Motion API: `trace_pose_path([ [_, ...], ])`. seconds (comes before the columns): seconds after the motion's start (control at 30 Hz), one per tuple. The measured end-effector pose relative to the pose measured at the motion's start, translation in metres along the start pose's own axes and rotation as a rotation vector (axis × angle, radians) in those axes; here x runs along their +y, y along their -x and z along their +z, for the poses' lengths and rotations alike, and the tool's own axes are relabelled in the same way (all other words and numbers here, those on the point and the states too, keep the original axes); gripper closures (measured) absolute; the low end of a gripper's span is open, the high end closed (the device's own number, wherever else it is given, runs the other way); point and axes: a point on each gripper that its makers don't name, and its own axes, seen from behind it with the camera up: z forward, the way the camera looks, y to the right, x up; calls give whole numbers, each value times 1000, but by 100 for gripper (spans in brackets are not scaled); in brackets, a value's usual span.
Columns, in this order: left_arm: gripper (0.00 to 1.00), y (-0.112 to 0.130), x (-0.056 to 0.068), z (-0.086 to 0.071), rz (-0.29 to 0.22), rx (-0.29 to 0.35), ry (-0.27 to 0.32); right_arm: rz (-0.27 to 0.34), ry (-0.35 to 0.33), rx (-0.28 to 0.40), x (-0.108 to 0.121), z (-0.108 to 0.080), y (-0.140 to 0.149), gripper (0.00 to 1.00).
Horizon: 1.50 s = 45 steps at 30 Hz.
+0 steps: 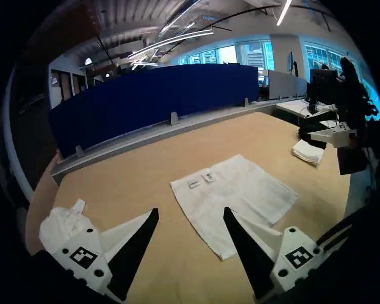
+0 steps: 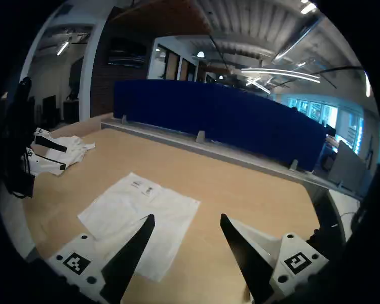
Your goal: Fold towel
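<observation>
White towel, one, spread flat mid-tabletop, labels up. My left tool and right tool: both spread, holding nothing, by its near edge. Risk: an off-corner pinch would likely drag it skewed. Room: bare wood all round; crumpled cloth well apart.

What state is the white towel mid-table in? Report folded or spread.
Spread: the towel lies flat on the table as one open rectangle, tags facing up, no fold visible.
</observation>
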Motion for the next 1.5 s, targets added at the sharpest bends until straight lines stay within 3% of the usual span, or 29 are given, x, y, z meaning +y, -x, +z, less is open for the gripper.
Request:
trace_pose_path([
  [0.67, 5, 93, 36, 34, 38, -190, 84, -38, -54, -153, -21, 30, 89, 0],
  [0.97, 5, 111, 48, 40, 38, -237, 125, -48, -83, -214, -30, 36, 117, 0],
  [1.5, 5, 143, 68, 45, 40, -349, 199, -66, -154, -331, -48, 31, 161, 2],
])
